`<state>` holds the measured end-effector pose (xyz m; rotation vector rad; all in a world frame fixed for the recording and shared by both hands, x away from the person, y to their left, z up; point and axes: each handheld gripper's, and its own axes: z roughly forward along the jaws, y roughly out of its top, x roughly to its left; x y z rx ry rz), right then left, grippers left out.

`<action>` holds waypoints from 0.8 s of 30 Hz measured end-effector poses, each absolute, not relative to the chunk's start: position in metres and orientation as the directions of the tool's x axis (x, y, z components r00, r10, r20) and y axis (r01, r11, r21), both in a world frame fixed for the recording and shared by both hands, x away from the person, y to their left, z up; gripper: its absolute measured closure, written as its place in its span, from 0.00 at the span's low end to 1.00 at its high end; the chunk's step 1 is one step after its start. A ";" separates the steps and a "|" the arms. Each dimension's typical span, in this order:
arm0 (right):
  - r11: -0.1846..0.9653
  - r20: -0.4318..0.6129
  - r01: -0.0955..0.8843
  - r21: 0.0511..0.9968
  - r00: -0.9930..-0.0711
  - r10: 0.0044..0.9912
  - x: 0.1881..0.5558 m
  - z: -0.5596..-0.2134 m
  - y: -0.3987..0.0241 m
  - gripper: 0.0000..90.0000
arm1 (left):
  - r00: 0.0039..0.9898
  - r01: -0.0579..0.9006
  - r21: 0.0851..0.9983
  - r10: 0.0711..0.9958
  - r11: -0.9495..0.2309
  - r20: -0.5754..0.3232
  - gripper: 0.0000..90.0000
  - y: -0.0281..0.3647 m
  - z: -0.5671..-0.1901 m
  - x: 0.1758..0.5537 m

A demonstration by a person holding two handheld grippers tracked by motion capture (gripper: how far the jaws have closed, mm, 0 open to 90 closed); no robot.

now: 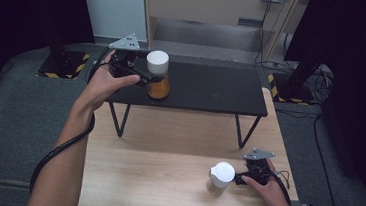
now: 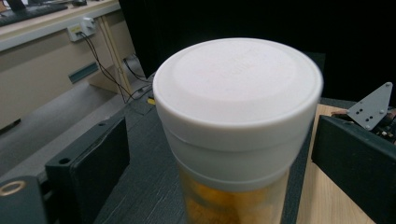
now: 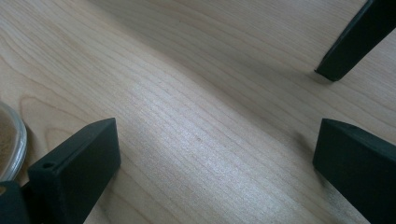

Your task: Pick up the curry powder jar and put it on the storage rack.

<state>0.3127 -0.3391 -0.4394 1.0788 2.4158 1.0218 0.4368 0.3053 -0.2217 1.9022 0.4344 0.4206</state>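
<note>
A clear jar [image 1: 158, 78] with a white lid and orange contents stands upright on the left part of the black shelf [image 1: 212, 88]. My left gripper [image 1: 149, 80] reaches it from the left. In the left gripper view the jar [image 2: 238, 107] stands between the black fingers [image 2: 93, 163], with a gap on each side, so the gripper is open. A second white-lidded jar [image 1: 220, 176] stands on the wooden table [image 1: 166, 157] near its front right. My right gripper [image 1: 238, 178] sits just right of it, open, with bare wood between its fingertips [image 3: 215, 154].
The black shelf stands on thin legs over the table's far half; one leg [image 3: 345, 42] shows ahead of the right gripper. The second jar's rim [image 3: 9, 140] lies just left of the right gripper's left jaw. Dark stands flank the table.
</note>
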 end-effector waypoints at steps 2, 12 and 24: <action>0.464 0.012 0.525 0.714 -0.671 0.741 0.313 -0.439 -0.339 0.02 | 0.870 0.097 0.933 0.486 -0.347 0.090 0.02 0.307 -0.220 0.433; 0.464 0.011 0.525 0.714 -0.671 0.742 0.313 -0.439 -0.339 0.02 | 0.854 0.086 0.934 0.509 -0.348 0.111 0.02 0.319 -0.214 0.411; 0.466 0.009 0.524 0.713 -0.672 0.741 0.313 -0.439 -0.339 0.02 | 0.830 0.066 0.929 0.537 -0.365 0.151 0.03 0.333 -0.226 0.370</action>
